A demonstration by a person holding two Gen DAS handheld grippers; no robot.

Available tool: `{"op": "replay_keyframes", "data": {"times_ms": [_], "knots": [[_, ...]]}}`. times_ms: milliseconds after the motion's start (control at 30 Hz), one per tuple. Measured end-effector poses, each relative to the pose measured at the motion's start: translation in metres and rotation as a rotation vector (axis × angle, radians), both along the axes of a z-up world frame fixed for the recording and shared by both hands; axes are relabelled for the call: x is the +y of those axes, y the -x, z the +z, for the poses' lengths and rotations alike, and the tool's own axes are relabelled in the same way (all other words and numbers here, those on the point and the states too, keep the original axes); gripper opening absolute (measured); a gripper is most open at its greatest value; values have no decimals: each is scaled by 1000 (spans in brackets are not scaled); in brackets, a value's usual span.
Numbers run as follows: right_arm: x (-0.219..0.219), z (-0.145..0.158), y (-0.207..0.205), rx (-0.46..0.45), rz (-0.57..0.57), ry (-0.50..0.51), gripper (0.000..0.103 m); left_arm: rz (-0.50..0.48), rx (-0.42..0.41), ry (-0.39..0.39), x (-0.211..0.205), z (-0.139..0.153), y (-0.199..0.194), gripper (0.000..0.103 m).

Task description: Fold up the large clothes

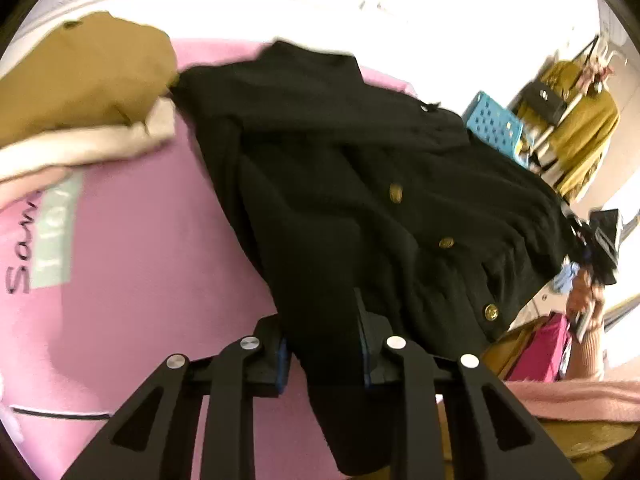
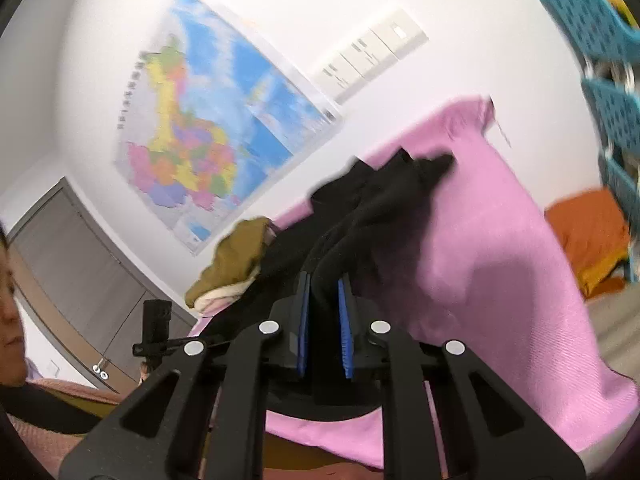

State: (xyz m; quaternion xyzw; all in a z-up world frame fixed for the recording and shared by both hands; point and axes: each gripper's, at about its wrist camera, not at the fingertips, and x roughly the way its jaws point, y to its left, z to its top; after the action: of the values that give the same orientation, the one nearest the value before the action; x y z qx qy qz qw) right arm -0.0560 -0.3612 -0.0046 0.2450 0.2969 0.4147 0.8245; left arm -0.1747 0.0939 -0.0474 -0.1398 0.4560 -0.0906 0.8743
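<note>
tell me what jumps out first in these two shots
A black garment with gold buttons sprawls across the pink cover, and each claw, left claw and right claw, is shut on a fold of it. A colourful wall map fills the wall behind, and a tan folded garment sits at the cover's far left.

The black cardigan (image 1: 360, 184) is hiding the left gripper's (image 1: 324, 344) fingertips. Motion is smearing the wall map (image 2: 208, 120) lettering. The frame edge is cutting off the blue basket (image 2: 600, 32).

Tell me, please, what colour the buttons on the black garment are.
Gold buttons on the black garment; clearest in the left wrist view.
</note>
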Motion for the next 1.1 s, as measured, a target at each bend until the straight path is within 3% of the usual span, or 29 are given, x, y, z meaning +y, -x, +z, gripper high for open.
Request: {"op": "replay_keyframes", "data": {"times_ms": [100, 167, 333, 400, 500, 533, 633, 733, 867, 1100], "knots": [[-1, 17, 25, -55, 9, 7, 12, 26, -6, 5, 7, 10, 9, 24], [1, 11, 30, -53, 8, 66, 13, 23, 11, -7, 7, 5, 15, 27], [9, -56, 10, 141, 0, 247, 15, 13, 96, -80, 2, -25, 10, 38], [11, -66, 3, 178, -14, 305, 23, 9, 86, -135, -2, -23, 9, 49], [14, -53, -2, 142, -57, 402, 56, 5, 25, -165, -1, -4, 10, 57], [14, -42, -5, 108, -83, 433, 60, 13, -14, -189, 0, 7, 11, 57], [22, -11, -20, 8, -117, 468, 61, 25, -74, -246, 5, 28, 6, 58], [50, 10, -45, -71, -71, 448, 61, 51, -128, -276, 9, 48, -5, 62], [131, 19, -97, -127, 42, 490, 60, 18, -161, -301, 2, 53, -31, 63], [266, -4, -205, -14, 132, 593, 56, -73, -144, -294, -26, 41, -99, 63]]}}
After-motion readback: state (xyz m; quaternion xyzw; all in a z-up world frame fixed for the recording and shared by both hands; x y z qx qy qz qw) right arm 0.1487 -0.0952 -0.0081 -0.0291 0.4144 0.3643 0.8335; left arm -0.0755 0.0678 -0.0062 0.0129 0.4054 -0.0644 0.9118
